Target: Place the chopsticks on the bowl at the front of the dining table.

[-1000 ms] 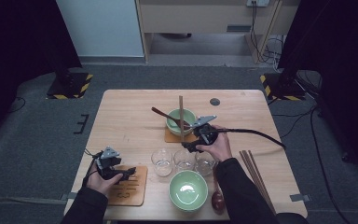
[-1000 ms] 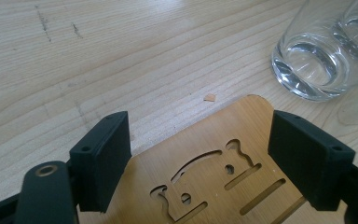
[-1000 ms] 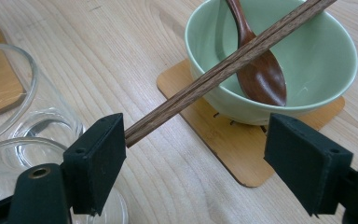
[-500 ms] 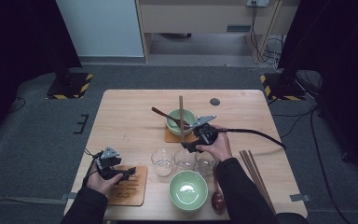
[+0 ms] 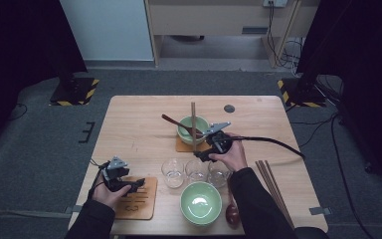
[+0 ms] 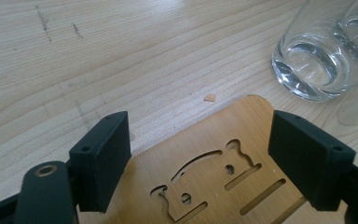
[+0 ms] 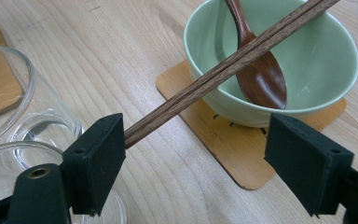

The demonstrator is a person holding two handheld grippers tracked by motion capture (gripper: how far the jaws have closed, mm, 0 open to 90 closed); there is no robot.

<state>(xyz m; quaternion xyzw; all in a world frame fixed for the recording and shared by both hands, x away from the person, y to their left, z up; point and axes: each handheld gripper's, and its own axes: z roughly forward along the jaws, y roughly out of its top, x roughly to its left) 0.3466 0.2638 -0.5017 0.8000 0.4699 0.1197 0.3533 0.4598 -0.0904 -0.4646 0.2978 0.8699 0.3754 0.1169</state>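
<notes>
Brown wooden chopsticks, paired, slanting across green bowl

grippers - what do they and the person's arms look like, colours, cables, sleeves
Both are black handheld units. The left gripper and right gripper each carry a grey three-cornered plate on top. Their jaws end in flat, square black pads with small screw holes. A thick black cable trails from the right one. The person wears dark long sleeves.

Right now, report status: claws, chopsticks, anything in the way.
Both claws open: left claw over the coaster, right claw at the chopsticks. Chopsticks lean across the bowl, ungripped. Glasses crowd the right claw.
</notes>
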